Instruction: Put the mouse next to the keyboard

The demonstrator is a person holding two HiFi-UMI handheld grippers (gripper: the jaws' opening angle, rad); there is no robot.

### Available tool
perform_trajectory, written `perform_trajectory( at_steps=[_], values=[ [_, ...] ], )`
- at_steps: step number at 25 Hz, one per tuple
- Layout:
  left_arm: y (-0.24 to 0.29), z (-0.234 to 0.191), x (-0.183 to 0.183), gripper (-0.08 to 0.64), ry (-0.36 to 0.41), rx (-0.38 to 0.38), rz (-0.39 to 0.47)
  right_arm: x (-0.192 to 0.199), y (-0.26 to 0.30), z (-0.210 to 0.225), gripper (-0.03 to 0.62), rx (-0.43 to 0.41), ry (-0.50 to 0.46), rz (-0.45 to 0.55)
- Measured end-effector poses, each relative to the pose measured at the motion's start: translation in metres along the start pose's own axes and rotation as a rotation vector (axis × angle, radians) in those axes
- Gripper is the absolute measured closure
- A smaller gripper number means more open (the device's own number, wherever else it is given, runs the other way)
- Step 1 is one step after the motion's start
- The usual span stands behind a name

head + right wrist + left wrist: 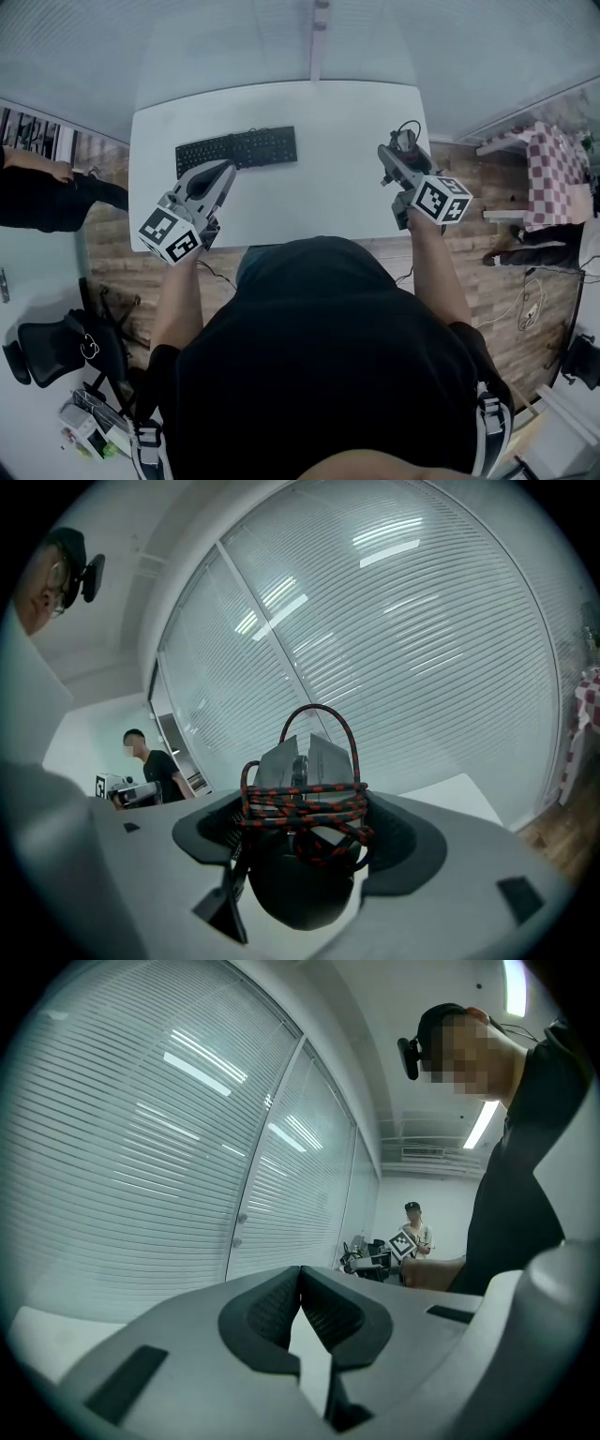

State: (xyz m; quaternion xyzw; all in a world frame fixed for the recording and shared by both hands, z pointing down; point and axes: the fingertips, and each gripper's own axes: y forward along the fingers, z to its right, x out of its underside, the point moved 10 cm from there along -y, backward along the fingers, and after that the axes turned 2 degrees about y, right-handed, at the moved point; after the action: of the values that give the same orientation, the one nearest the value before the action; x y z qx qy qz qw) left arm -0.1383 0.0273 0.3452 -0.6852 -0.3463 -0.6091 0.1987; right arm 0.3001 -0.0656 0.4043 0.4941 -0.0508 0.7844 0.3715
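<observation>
A black keyboard (236, 150) lies on the left half of the white table (328, 187). The mouse (305, 766) is grey and black, with its red-and-black braided cable wound round it. My right gripper (305, 832) is shut on it and points up toward the blinds. In the head view that right gripper (396, 155) holds the mouse (405, 141) over the table's right edge, well apart from the keyboard. My left gripper (223, 172) hovers just in front of the keyboard. In its own view the left gripper (300, 1281) has its jaws together with nothing between them.
A person in black (42, 197) stands left of the table by an office chair (47, 349). A checked cloth (555, 173) covers a table at the right over a wooden floor (497, 281). Another person (413, 1227) holds a gripper in the background.
</observation>
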Motion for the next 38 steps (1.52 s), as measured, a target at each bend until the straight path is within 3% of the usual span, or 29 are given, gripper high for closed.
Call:
perform_trajectory(
  at_steps=[6,24,38],
  values=[
    [0.000,-0.002,-0.001,0.537,-0.006,-0.011,-0.010,0.001,0.009,0.003,0.190,-0.006,0.010,-0.022],
    [-0.010,-0.082,0.027,0.537,-0.078,-0.020,-0.045,0.029,0.100,0.000,0.190,0.012,0.083,-0.124],
    [0.006,-0.105,0.031,0.537,-0.090,-0.013,-0.078,0.041,0.138,0.018,0.190,0.024,0.128,-0.174]
  ],
)
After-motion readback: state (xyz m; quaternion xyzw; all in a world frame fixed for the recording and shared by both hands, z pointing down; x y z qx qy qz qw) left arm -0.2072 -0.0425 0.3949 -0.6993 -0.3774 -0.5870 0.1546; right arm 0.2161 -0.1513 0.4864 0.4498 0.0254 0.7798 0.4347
